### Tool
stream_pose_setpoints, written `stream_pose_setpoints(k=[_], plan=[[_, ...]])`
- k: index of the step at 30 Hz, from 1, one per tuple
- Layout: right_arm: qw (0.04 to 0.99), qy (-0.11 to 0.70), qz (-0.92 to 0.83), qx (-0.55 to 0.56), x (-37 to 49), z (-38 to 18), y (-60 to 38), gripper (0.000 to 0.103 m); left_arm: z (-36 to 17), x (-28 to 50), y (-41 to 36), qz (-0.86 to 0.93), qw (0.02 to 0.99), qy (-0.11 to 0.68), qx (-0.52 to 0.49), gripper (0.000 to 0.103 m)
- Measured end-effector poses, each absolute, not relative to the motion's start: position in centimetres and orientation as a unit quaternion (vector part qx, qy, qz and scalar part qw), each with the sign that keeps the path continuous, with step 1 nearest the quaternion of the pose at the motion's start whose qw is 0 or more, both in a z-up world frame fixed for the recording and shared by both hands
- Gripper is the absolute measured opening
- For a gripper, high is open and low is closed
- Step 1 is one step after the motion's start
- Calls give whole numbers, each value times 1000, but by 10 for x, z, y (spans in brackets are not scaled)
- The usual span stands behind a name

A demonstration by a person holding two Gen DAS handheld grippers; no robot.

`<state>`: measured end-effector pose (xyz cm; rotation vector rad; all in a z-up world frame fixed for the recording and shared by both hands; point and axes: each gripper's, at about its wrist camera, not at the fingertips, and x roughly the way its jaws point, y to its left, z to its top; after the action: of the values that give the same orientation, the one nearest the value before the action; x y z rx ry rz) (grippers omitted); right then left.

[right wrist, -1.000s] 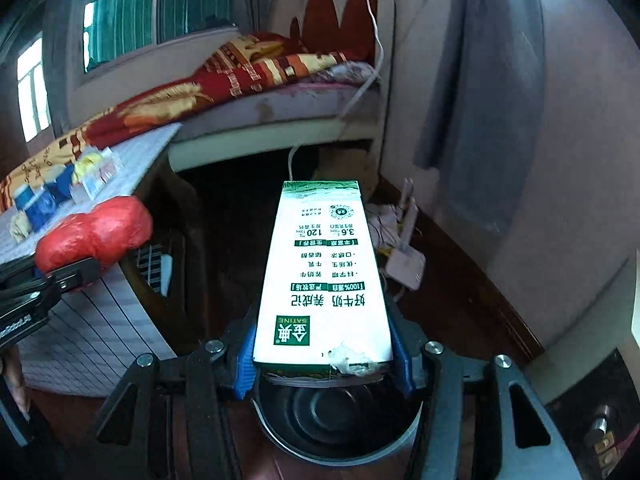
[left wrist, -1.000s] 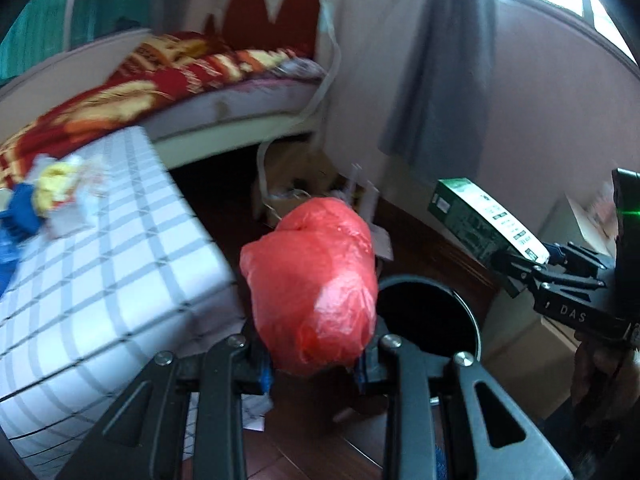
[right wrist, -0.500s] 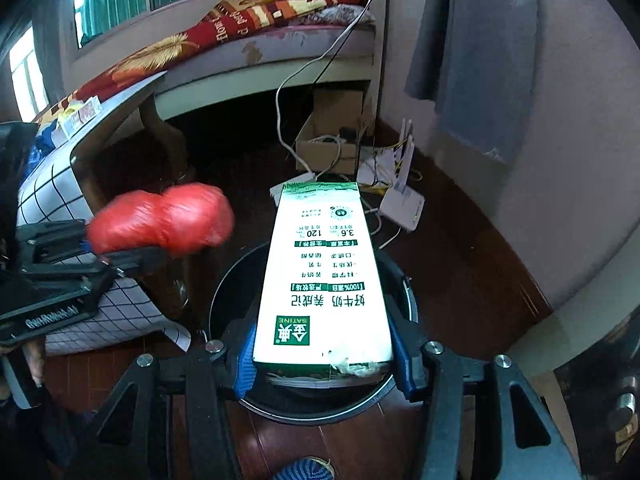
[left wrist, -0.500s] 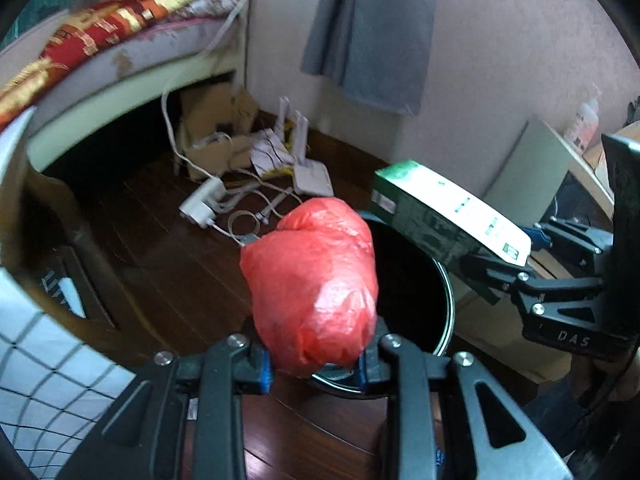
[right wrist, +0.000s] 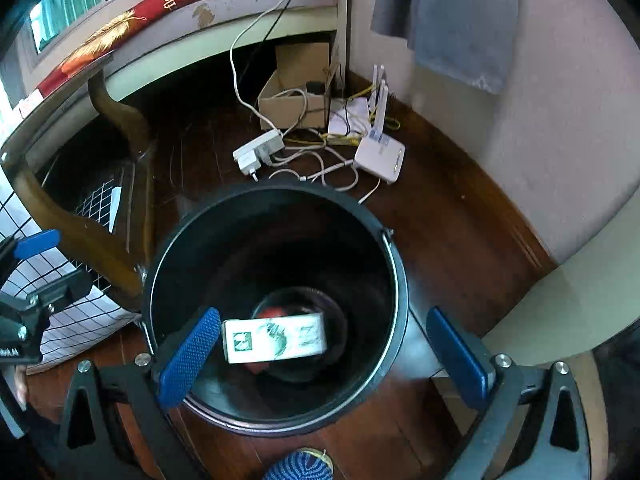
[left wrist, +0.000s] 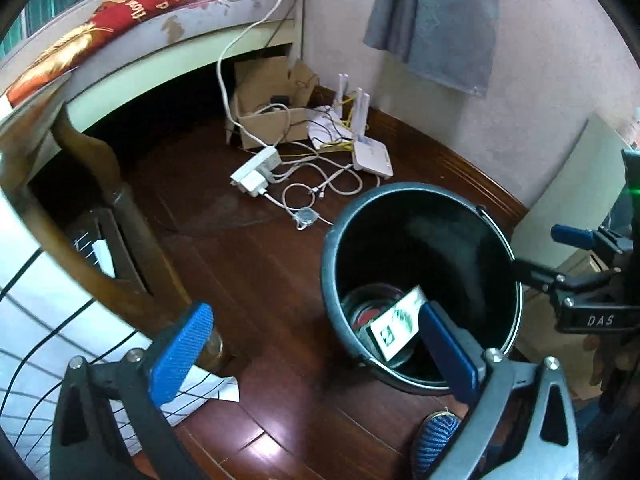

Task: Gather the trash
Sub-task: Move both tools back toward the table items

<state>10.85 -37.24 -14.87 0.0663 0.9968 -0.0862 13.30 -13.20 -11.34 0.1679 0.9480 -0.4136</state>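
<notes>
A black bucket [right wrist: 394,264] stands on the dark wood floor; it also shows in the left wrist view [left wrist: 332,264]. Inside it lies the green and white milk carton [right wrist: 274,338], on its side over the red plastic bag [right wrist: 269,313], of which only a bit shows. The carton also shows in the left wrist view [left wrist: 394,322]. My right gripper [right wrist: 324,356] is open and empty right above the bucket. My left gripper [left wrist: 316,352] is open and empty, above the bucket's left rim. The right gripper also appears in the left wrist view [left wrist: 560,256] over the bucket's right rim.
A table with a checked cloth [left wrist: 36,320] and curved wooden leg [left wrist: 100,248] stands left of the bucket. A power strip [right wrist: 258,150], routers [right wrist: 380,158], cables and a cardboard box [right wrist: 296,96] lie by the bed and wall. A blue slipper [right wrist: 300,466] lies in front of the bucket.
Both grippers have opened. The red bag and the milk carton have dropped into the bucket. Both grippers have moved down and closer over the bucket.
</notes>
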Motion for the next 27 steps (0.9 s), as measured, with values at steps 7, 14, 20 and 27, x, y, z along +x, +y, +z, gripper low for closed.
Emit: stream_pose_setpoints(k=[7, 14, 20, 27], plan=[[886, 463, -28, 20, 108, -135, -352, 103, -101, 127, -128, -188, 876, 437, 78, 103], [890, 456, -16, 8, 109, -125, -338, 103, -90, 127, -118, -177, 885, 425, 71, 103], [900, 435, -3, -2, 106, -105, -320, 103, -67, 116, -102, -164, 898, 404, 59, 103], [915, 404, 21, -11, 110, -73, -289, 103, -41, 106, -68, -125, 919, 371, 37, 103]])
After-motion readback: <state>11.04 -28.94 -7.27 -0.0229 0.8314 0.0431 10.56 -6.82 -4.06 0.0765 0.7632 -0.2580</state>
